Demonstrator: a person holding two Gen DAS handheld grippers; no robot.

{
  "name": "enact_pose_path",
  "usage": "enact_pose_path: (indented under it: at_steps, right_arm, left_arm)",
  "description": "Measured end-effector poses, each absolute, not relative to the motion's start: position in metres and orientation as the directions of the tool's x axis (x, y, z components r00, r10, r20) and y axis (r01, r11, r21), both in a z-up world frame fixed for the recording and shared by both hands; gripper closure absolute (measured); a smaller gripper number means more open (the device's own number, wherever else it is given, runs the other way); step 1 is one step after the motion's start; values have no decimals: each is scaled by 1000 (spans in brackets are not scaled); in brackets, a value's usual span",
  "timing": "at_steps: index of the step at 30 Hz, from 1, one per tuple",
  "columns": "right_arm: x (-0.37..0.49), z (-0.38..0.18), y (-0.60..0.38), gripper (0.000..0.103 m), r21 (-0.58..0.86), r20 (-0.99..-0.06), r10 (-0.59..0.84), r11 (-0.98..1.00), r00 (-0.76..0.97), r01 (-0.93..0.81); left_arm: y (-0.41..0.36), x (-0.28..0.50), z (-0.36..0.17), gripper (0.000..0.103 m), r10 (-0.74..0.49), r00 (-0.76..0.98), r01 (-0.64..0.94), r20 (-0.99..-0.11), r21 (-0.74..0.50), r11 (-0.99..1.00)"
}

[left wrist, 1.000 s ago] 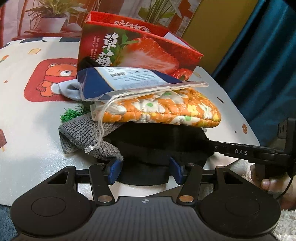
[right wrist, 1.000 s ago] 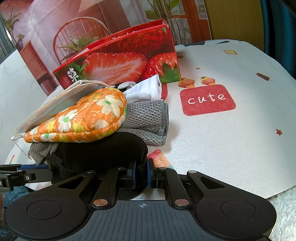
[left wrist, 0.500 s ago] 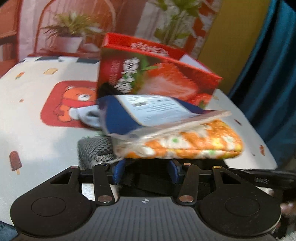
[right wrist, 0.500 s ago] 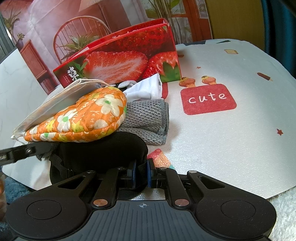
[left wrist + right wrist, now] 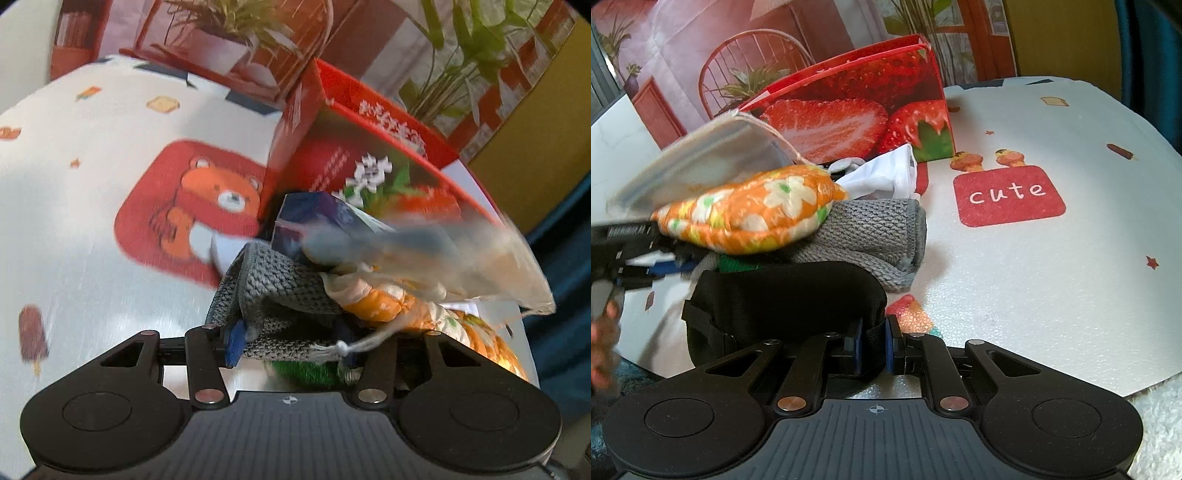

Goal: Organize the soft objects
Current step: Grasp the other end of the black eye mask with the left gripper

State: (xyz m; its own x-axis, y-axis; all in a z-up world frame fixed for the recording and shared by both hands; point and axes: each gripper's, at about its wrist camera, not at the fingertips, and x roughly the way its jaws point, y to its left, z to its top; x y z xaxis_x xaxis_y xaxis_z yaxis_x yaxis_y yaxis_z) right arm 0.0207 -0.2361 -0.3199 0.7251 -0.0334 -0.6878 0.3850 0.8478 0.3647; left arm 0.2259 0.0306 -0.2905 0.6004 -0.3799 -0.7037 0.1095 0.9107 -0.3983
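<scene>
A pile of soft things lies in front of a red strawberry box [image 5: 857, 110]: an orange flowered pad [image 5: 757, 210], a grey knitted cloth [image 5: 875, 229], a white cloth [image 5: 882, 177], a clear drawstring pouch [image 5: 701, 162] and a black eye mask [image 5: 786, 299]. My right gripper [image 5: 873, 350] is shut on the black mask's strap at the table's near edge. My left gripper [image 5: 291, 339] is open, pushed in under the pile, its fingers either side of the grey cloth [image 5: 273, 291] and a green fringe [image 5: 303, 373]. The pad [image 5: 413, 314] and pouch [image 5: 443, 251] tilt above it.
The strawberry box [image 5: 354, 155] stands open-topped behind the pile. The white tablecloth [image 5: 1052, 277] carries a red "cute" patch [image 5: 1008, 195] and a bear patch [image 5: 192, 206]. A white fluffy rug [image 5: 1160, 424] lies below the table edge. Teal curtain at the right.
My left gripper has moved forward and left, going in under the pile and tipping the pad and pouch up. My right gripper has stayed shut on the black mask.
</scene>
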Motion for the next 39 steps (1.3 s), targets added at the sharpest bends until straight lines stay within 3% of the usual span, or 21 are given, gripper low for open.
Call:
enact_pose_path:
  at_steps: [4,11,19,29,30,31,32,35,39]
  right_arm:
    - [20,-320,-236,92,367,-688,-31,847,725,384]
    - [20,-319,-237,92,373,-687,-28,844,726,385]
    - [20,-319,-238,91,375,-687,-26,843,726,386]
    - [20,-320,-237,91,376,-686,-26,843,727,385]
    - [20,-320,-237,91,376,-686,-25,843,727,384]
    - [20,-320,-237,91,376,-686,-25,843,727,384]
    - [20,-319,-237,91,376,-686,-25,843,727,384]
    - [20,-319,-238,92,378,-683,-24,843,730,382]
    - [19,-317,-237,92,377,-679,-24,846,734,377]
  left_arm:
    - [23,227,-293,51,-342,580,144,-739,-320,936]
    - [39,206,-289,37,-423,501,220,-755,-362,906]
    - [41,176,-290,37,-510,430,339,-745,-390,856]
    - [-2,164,-300,35,-388,483,442,-785,-163,882]
    - [-6,162,-300,36,-381,487,453,-786,-145,880]
    - [-9,160,-299,44,-383,487,468,-785,-136,873]
    - [-11,158,-299,62,-393,479,487,-785,-135,863]
    - [-15,149,-297,85,-371,500,508,-782,-83,858]
    - [-10,142,-289,93,-377,534,500,-757,-77,863]
